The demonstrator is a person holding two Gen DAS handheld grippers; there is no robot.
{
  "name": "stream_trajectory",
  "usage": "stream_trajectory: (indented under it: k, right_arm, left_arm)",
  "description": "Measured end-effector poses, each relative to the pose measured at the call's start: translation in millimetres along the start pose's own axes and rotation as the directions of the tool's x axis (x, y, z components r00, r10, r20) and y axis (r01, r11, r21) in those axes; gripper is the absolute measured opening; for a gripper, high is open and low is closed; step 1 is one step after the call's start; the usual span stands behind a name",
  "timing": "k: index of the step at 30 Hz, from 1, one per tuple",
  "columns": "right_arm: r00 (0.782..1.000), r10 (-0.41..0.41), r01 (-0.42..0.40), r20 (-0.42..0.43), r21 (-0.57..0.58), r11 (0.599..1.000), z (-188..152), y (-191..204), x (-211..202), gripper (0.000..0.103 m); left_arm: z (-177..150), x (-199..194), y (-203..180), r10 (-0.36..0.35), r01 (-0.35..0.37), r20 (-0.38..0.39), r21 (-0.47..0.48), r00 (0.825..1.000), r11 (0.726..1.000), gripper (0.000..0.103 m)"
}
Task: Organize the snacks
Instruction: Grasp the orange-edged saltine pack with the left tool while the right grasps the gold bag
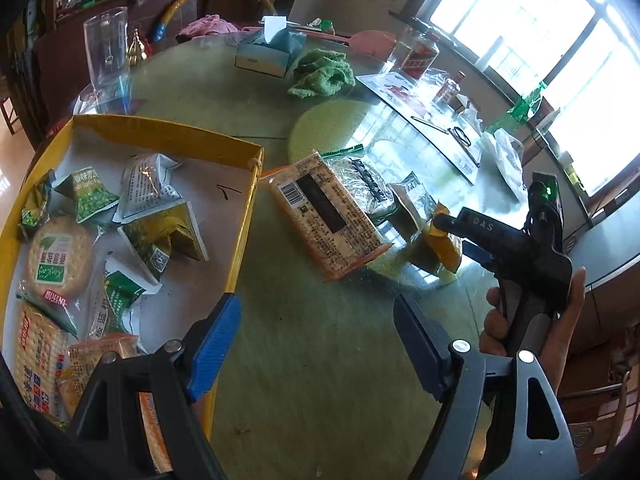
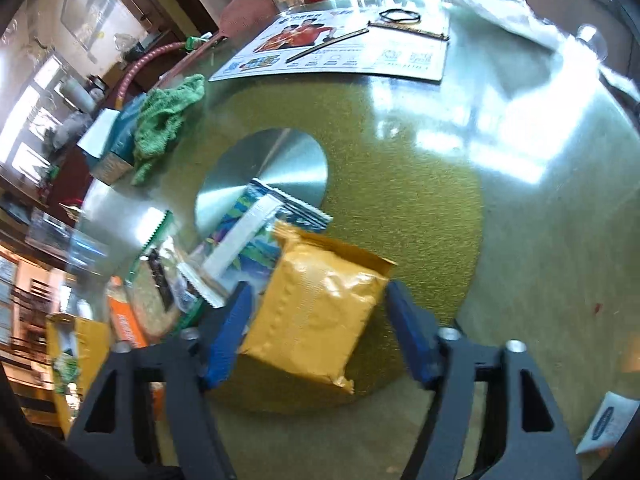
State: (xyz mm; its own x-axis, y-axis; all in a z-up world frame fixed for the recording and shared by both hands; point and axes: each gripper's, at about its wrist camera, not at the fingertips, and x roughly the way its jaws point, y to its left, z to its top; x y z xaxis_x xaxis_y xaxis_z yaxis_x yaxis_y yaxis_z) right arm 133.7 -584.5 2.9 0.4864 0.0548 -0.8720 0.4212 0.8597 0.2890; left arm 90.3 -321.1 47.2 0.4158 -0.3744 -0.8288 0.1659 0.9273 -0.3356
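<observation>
A yellow box [image 1: 168,134] at the left holds several snack packets. On the glass table beside it lie a long cracker pack [image 1: 326,220], a clear-wrapped pack [image 1: 366,182] and a yellow packet [image 1: 444,242]. My left gripper [image 1: 316,344] is open and empty, its left finger at the box's near edge. My right gripper [image 2: 318,328] is open with its fingers on either side of the yellow packet [image 2: 316,316], which lies on the table. A blue-white packet [image 2: 256,240] lies just behind the yellow one. The right gripper also shows in the left wrist view [image 1: 448,226].
A green cloth [image 1: 322,72], a tissue box [image 1: 266,50], a clear jar [image 1: 108,54], a printed sheet [image 2: 340,56], bottles [image 1: 416,54] and a plastic bag [image 1: 506,160] stand round the far table. A metal disc [image 2: 264,172] lies under the glass. A white sachet [image 2: 606,420] lies right.
</observation>
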Motion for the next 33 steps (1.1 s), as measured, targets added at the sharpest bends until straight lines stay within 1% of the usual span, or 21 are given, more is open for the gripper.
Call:
stream_trajectory:
  k: [2, 3, 4, 5, 9, 11, 13, 15, 17, 20, 22, 23, 24, 25, 26, 27, 29, 31, 33]
  right_arm:
    - [1.0, 0.019, -0.019, -0.003, 0.001, 1.0, -1.3, -4.8, -2.3, 0.056]
    - [1.0, 0.024, -0.024, -0.005, -0.001, 1.0, -4.0, -7.9, -4.4, 0.055]
    - [1.0, 0.023, -0.023, -0.006, -0.01, 1.0, -7.9, -9.7, -6.7, 0.05]
    - [1.0, 0.022, -0.022, -0.007, -0.026, 0.999, -14.5, -11.1, -10.1, 0.049]
    - [0.999, 0.046, -0.048, -0.025, -0.097, 0.994, -48.4, -15.6, -27.7, 0.047]
    - [0.996, 0.085, -0.09, -0.037, -0.138, 0.986, -73.4, -19.6, -40.1, 0.046]
    - [0.994, 0.104, -0.108, -0.03, -0.16, 0.981, -95.1, -23.9, -50.9, 0.046]
    - [0.991, 0.133, -0.135, -0.024, -0.161, 0.978, -114.2, -30.0, -60.7, 0.046]
    - [0.99, 0.141, -0.14, 0.001, -0.159, 0.977, -128.9, -36.7, -68.0, 0.046]
    - [0.987, 0.16, -0.155, 0.021, -0.149, 0.977, -138.6, -44.1, -73.1, 0.046]
    - [0.985, 0.169, -0.163, 0.03, -0.145, 0.976, -140.0, -46.8, -74.5, 0.046]
    - [0.985, 0.172, -0.166, 0.031, -0.146, 0.975, -139.8, -47.4, -74.5, 0.045]
    - [0.984, 0.176, -0.17, 0.03, -0.142, 0.975, -139.2, -47.7, -75.0, 0.045]
    - [0.983, 0.179, -0.173, 0.029, -0.137, 0.975, -139.0, -48.2, -74.9, 0.046]
    - [0.983, 0.181, -0.175, 0.031, -0.138, 0.975, -139.3, -47.7, -75.0, 0.046]
    - [0.983, 0.183, -0.177, 0.032, -0.139, 0.974, -139.4, -47.8, -75.1, 0.046]
    - [0.98, 0.193, -0.187, 0.036, -0.14, 0.972, -140.5, -47.3, -75.0, 0.046]
    - [0.977, 0.212, -0.205, 0.037, -0.136, 0.969, -142.4, -50.3, -75.8, 0.046]
    - [0.972, 0.232, -0.226, 0.035, -0.113, 0.967, -143.1, -54.9, -76.8, 0.046]
  left_arm:
    - [0.4, 1.3, -1.9, 0.005, -0.005, 0.0, -0.002, 1.0, 1.0, 0.079]
    - [0.5, 2.8, -3.5, 0.013, -0.013, -0.004, -0.002, 1.0, 1.0, 0.079]
    - [0.8, 3.9, -4.2, 0.014, -0.014, -0.006, -0.003, 1.0, 1.0, 0.079]
    - [1.6, 5.6, -5.3, 0.014, -0.014, -0.009, -0.007, 1.0, 1.0, 0.079]
    - [11.8, 22.3, -15.5, 0.008, -0.009, -0.042, -0.036, 0.999, 0.999, 0.079]
    - [17.6, 35.3, -21.7, 0.024, -0.026, -0.056, -0.037, 0.998, 0.999, 0.079]
    - [25.4, 48.7, -23.5, 0.052, -0.057, -0.066, -0.076, 0.996, 0.995, 0.078]
    - [33.1, 59.7, -23.2, 0.062, -0.071, -0.079, -0.117, 0.995, 0.991, 0.078]
    - [42.9, 69.1, -27.1, 0.085, -0.095, -0.076, -0.132, 0.993, 0.987, 0.078]
    - [56.0, 87.1, -33.1, 0.132, -0.143, -0.086, -0.124, 0.987, 0.982, 0.078]
    - [59.6, 98.8, -30.5, 0.161, -0.176, -0.106, -0.153, 0.981, 0.972, 0.077]
    - [59.8, 103.6, -27.9, 0.158, -0.177, -0.114, -0.183, 0.981, 0.967, 0.077]
    - [60.0, 105.2, -26.2, 0.165, -0.184, -0.113, -0.192, 0.98, 0.964, 0.076]
    - [60.7, 108.9, -25.7, 0.19, -0.207, -0.103, -0.193, 0.976, 0.959, 0.076]
    - [61.0, 111.8, -26.0, 0.21, -0.225, -0.098, -0.188, 0.973, 0.956, 0.071]
    - [59.4, 110.4, -27.6, 0.231, -0.24, -0.073, -0.168, 0.97, 0.956, 0.063]
    - [55.8, 106.8, -28.6, 0.208, -0.217, -0.069, -0.152, 0.976, 0.964, 0.061]
    - [46.8, 100.0, -31.4, 0.207, -0.216, -0.078, -0.123, 0.975, 0.969, 0.06]
    - [32.0, 90.8, -37.1, 0.213, -0.218, -0.074, -0.062, 0.974, 0.974, 0.059]
